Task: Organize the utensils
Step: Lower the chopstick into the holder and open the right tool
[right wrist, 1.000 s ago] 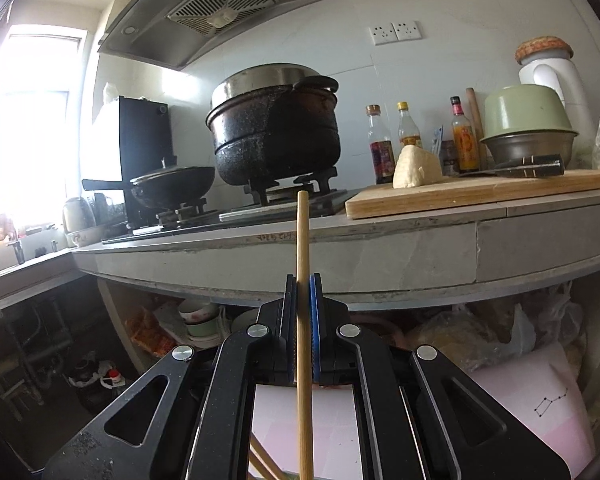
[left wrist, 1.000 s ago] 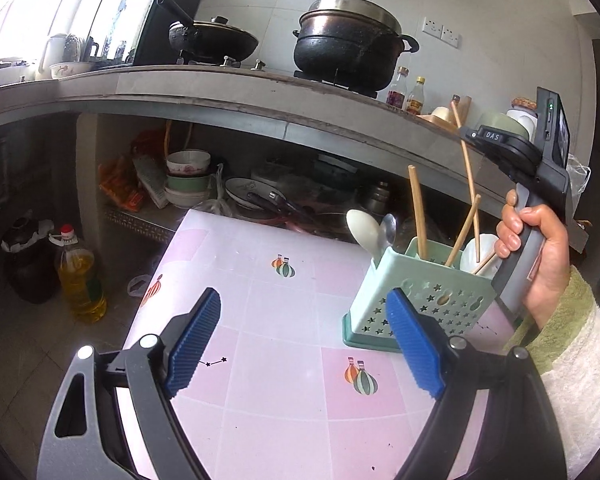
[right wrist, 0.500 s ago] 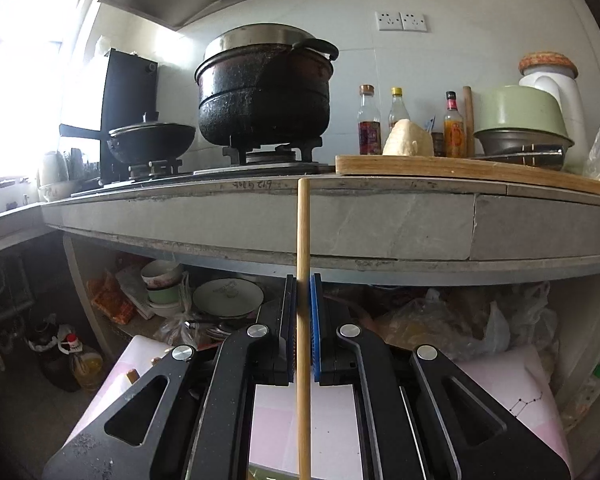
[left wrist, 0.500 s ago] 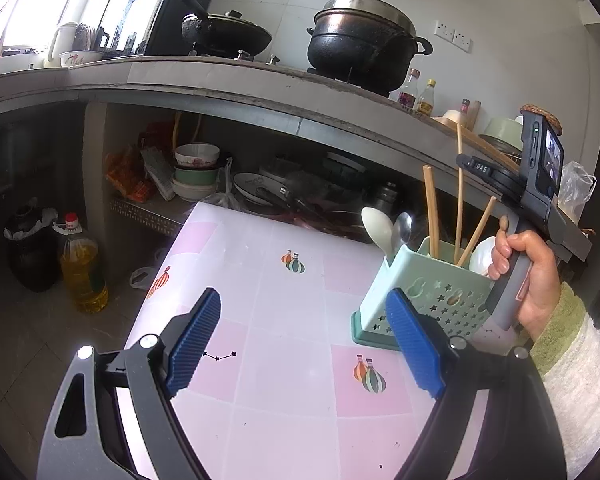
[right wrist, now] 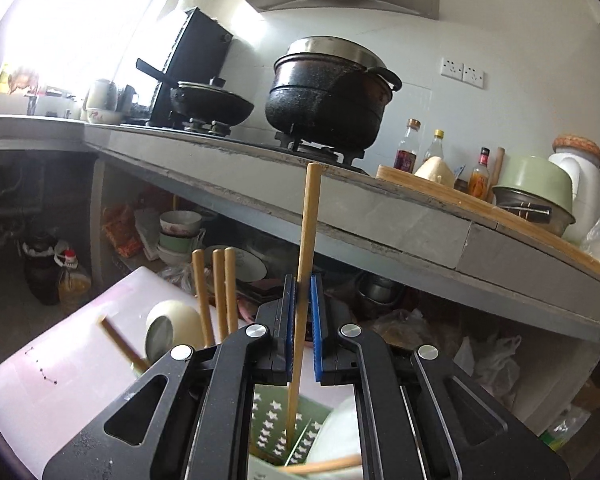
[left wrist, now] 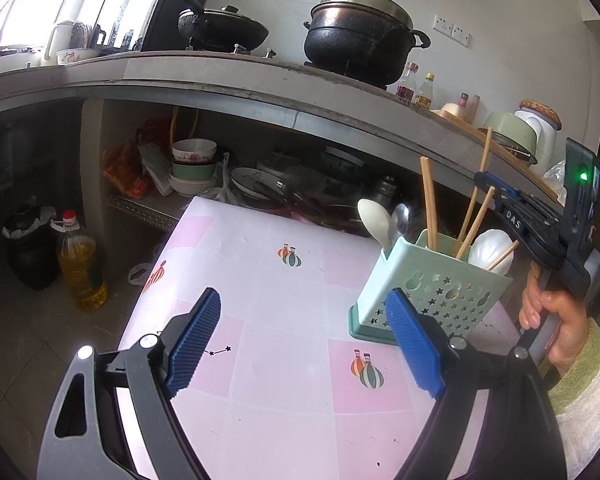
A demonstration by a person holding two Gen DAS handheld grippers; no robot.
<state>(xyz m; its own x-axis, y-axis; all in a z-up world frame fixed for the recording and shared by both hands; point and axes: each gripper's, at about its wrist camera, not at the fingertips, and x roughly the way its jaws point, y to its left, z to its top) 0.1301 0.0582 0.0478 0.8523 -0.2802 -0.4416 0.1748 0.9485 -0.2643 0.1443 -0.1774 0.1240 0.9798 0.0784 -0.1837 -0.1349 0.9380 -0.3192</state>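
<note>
Right gripper point(right wrist: 300, 328) pinches one wooden chopstick point(right wrist: 306, 248) upright, its lower tip already inside the mint-green utensil caddy point(left wrist: 428, 284), likely so it slides straight down among the others. Left gripper point(left wrist: 304, 344) hangs spread and empty in front of the caddy. Inside the caddy: about four more chopsticks and three spoons, though overlaps make the count uncertain

"DAS" in white letters on right tongs point(left wrist: 485, 184) body.
</note>
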